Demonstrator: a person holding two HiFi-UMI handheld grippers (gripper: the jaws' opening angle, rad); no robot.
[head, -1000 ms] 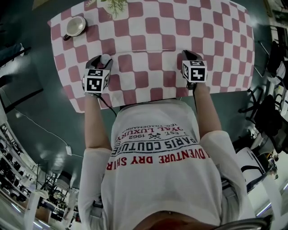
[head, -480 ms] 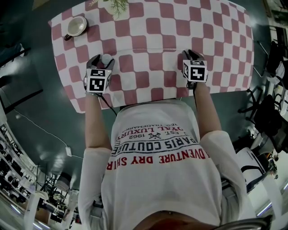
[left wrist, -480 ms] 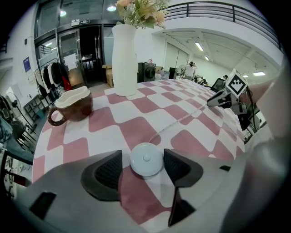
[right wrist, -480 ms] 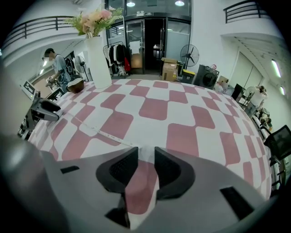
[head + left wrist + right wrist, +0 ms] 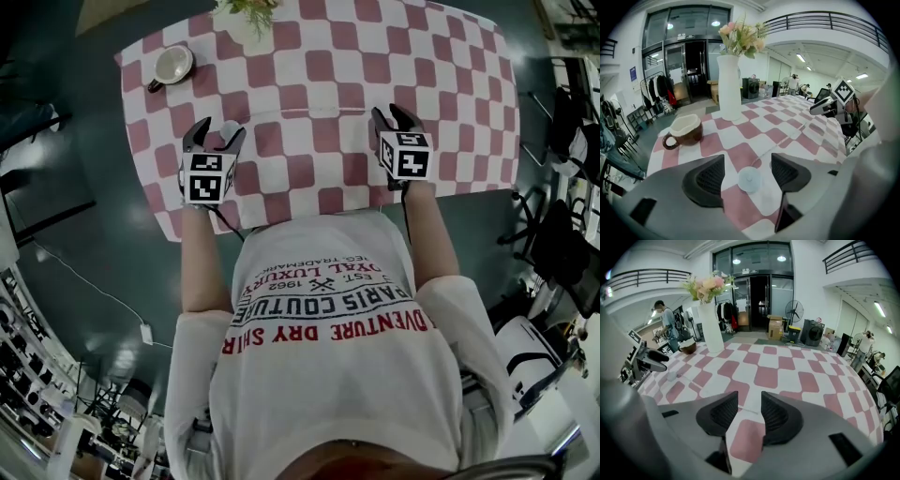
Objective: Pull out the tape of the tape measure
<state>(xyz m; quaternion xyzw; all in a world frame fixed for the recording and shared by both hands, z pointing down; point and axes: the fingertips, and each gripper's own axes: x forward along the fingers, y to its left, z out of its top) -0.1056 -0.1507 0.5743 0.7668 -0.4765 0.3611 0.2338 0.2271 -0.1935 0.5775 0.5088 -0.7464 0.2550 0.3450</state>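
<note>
Large open hall, workshop-lab type — double height, railed mezzanine [image 5: 825, 21] overhead, strip lights [image 5: 880, 309], glazed entrance doors [image 5: 759, 291]. On the floor: pedestal fan [image 5: 794, 311], cardboard boxes [image 5: 776, 326], coat rack [image 5: 660, 91], office chair [image 5: 889, 383]. One staged domestic set-up (checked tabletop [image 5: 450, 103], flower vase [image 5: 729, 84] at its far edge, cup [image 5: 684, 131] near a corner).

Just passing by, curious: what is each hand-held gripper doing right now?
Left hand-held gripper: open, just opened, tape measure lying loose below it.
Right hand-held gripper: open, just opened, holding nothing.
</note>
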